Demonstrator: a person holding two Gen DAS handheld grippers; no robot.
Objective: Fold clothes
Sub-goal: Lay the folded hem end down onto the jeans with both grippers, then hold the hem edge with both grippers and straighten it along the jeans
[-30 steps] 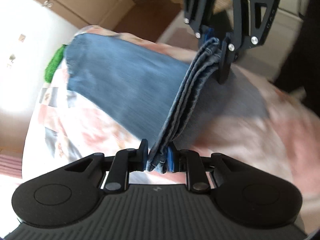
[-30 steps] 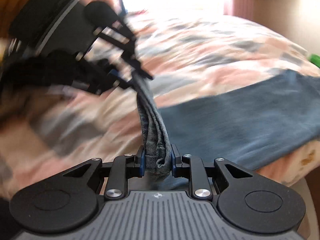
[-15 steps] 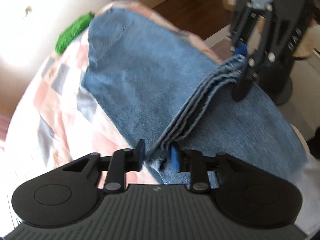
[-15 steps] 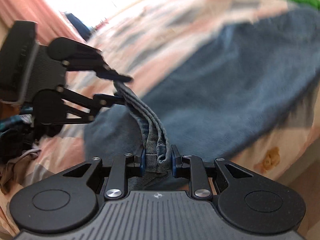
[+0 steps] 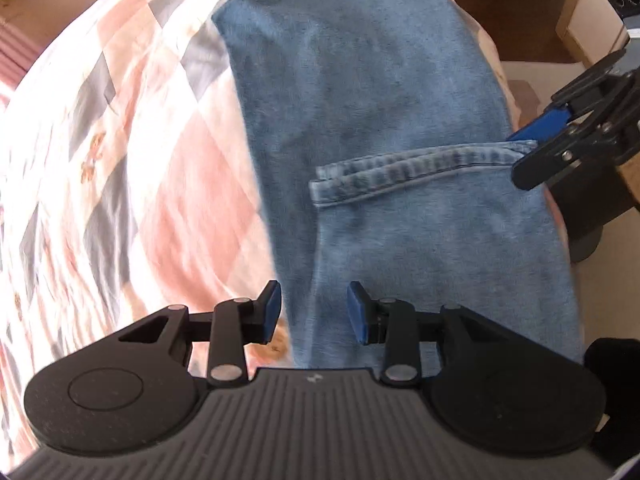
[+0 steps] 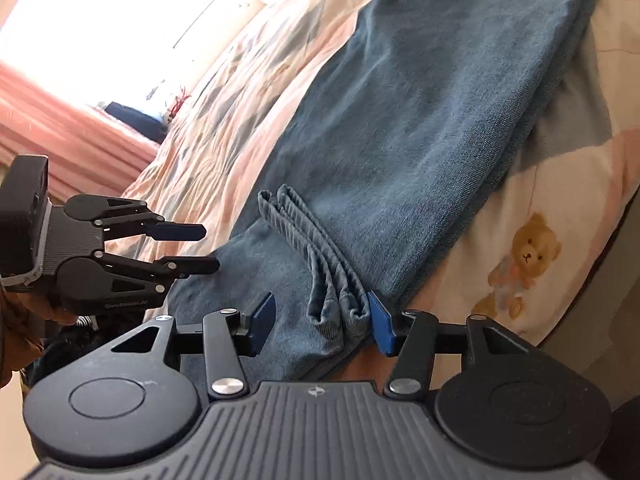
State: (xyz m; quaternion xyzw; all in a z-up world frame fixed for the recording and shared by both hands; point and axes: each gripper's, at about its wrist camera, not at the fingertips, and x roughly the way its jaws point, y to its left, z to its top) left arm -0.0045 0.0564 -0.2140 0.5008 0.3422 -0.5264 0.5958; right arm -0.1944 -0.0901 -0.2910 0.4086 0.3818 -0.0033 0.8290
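Your left gripper [image 5: 314,312] has its fingers spread wide and holds nothing; it hangs just above the near end of the jeans [image 5: 384,92], with the denim's left edge running between the two blue pads. In the right wrist view that same gripper shows at the left of the frame, its two fingers parted and clear of the cloth, with part of your hand [image 6: 38,306] behind its body.

Your right gripper [image 6: 322,322] is also open. The bunched hems [image 6: 316,256] lie between its fingers, pressed against the right blue pad and well apart from the left one, so nothing is clamped. From the left wrist view the right gripper sits at the right edge of the frame, with its fingertips at the far end of the hem band.

The jeans lie on the bed, on a quilt [image 5: 132,152] of pink, grey and cream patches. They stretch lengthwise away from you, and the leg ends are folded back on top, so the hem band [image 5: 424,172] lies crosswise over the middle of the denim. The jeans run close along the bed's right edge, where the quilt shows a printed teddy bear [image 6: 524,260] just beside the cloth. The waistband end reaches the top of both views and is cut off there. A bright window [image 6: 120,20] with pink curtains shows beyond the bed.
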